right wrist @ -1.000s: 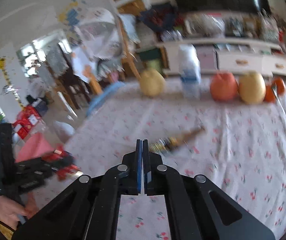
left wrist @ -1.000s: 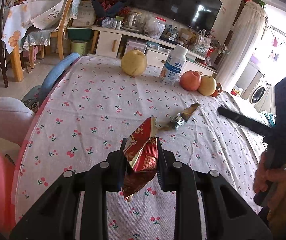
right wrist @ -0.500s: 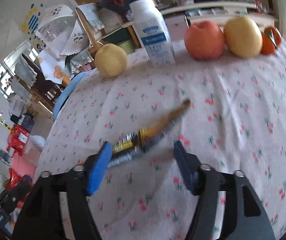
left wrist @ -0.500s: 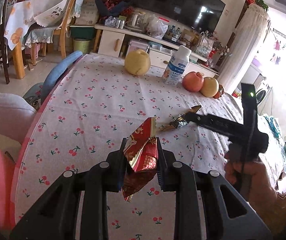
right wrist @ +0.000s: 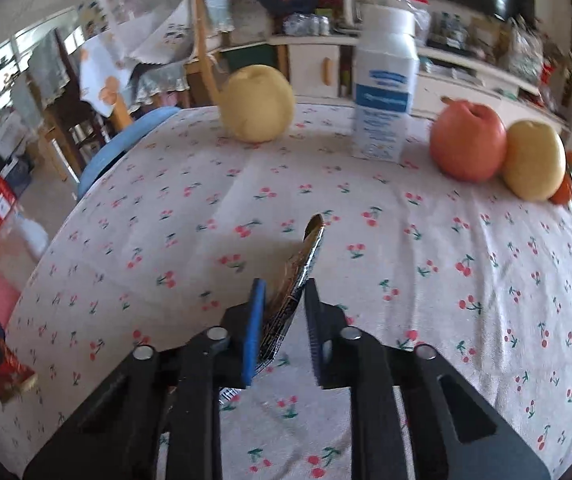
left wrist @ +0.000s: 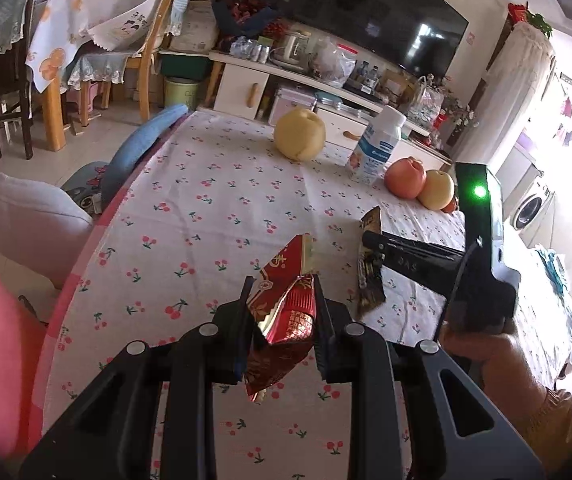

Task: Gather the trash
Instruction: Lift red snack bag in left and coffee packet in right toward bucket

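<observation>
Two wrappers in hand | step: I judge pickup done, next carry both to a bin, none in view | table [left wrist: 213, 200] | left gripper [left wrist: 281, 320] clamps red wrapper [left wrist: 286, 312], crumpled foil, held above cloth | right gripper [right wrist: 281, 312] pinches dark wrapper [right wrist: 298, 276], thin, edge-on, lifted off cloth.

Bare tablecloth [right wrist: 189, 240] ahead lies open; pear [right wrist: 257, 104], milk bottle [right wrist: 386, 92] and apple [right wrist: 468, 142] seemingly line the far edge.

Pear [right wrist: 257, 105], milk bottle [right wrist: 384, 92], apple [right wrist: 467, 141], possibly tomatoes [right wrist: 568, 184].
</observation>
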`<action>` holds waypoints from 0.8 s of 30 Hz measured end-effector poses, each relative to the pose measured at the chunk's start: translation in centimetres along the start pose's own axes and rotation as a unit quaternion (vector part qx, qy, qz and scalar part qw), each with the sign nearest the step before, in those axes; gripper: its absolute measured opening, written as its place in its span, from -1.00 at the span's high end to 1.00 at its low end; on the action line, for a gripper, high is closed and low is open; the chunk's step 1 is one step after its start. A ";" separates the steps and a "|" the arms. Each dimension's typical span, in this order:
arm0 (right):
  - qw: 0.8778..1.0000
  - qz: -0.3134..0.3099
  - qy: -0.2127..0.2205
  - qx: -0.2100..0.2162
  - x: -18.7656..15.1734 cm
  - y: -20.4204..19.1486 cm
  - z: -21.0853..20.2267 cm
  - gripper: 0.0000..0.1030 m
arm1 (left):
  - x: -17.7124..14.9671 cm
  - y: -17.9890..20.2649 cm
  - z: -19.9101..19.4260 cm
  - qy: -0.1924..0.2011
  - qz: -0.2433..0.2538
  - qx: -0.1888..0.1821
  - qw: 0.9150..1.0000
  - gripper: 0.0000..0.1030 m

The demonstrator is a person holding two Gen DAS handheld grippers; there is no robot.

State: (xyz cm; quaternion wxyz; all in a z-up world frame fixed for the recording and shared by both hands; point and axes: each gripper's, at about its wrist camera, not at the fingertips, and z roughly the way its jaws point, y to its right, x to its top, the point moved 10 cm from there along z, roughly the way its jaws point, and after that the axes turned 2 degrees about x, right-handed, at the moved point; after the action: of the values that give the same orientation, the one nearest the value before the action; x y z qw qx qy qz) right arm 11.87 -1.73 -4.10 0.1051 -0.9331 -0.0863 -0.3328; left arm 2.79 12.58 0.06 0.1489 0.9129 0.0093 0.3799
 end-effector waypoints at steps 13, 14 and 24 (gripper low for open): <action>0.995 0.026 0.051 0.086 -0.3 -4.4 -4.6 0.82 | 1.0 -1.7 -1.7 0.024 -0.014 0.020 0.999 0.47; 0.993 0.029 0.055 0.095 -0.2 -5.0 -5.2 0.82 | 1.1 -1.9 -1.9 0.027 -0.015 0.024 0.999 0.47; 0.983 0.008 0.085 0.162 2.3 -12.6 -9.8 0.84 | 2.8 -7.0 -5.9 0.065 -0.042 0.093 0.993 0.47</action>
State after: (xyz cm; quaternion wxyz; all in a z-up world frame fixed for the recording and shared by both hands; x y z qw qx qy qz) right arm 4.74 8.16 6.54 0.2647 -0.8729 -0.1220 -0.3912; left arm 1.38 21.22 3.95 0.0783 0.8948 0.0927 0.4295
